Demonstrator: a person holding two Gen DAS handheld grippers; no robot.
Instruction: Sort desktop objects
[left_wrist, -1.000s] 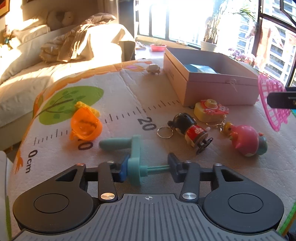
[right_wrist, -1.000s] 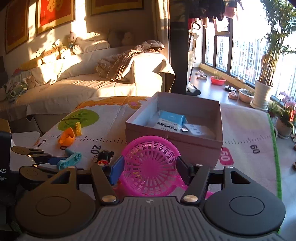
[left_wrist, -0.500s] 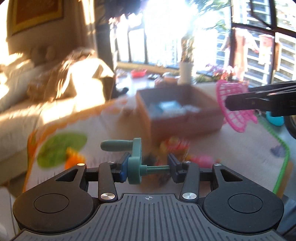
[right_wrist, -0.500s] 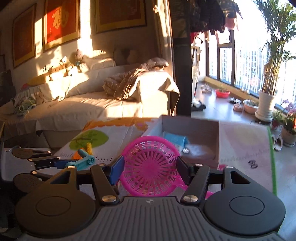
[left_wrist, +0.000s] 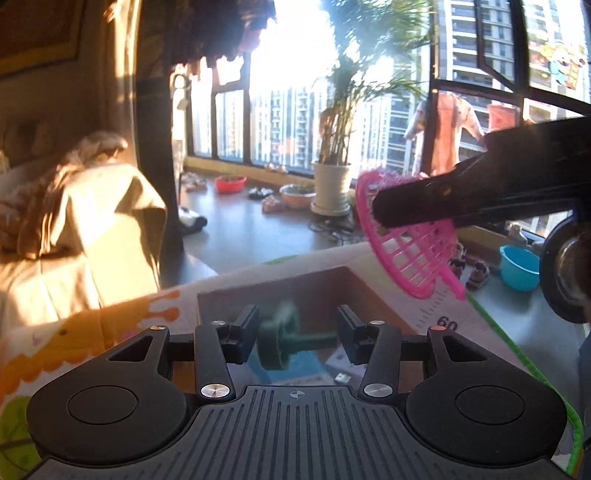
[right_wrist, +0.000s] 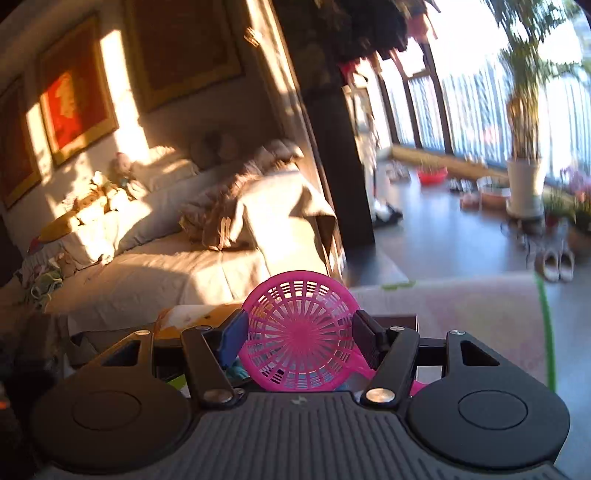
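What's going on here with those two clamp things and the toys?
A person is tidying toys with a handheld gripper in each hand. The left gripper holds a teal toy between its fingers, right above the open cardboard box on the play mat. The right gripper is clamped on a pink plastic basket, held in the air beside the box. Neither toy has been dropped in yet.

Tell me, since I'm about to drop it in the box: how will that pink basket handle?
The pink basket is thin open plastic mesh, so probably light and springy. The right claw pinches its round rim, so it may flex or slip. Released, it could bounce or roll.
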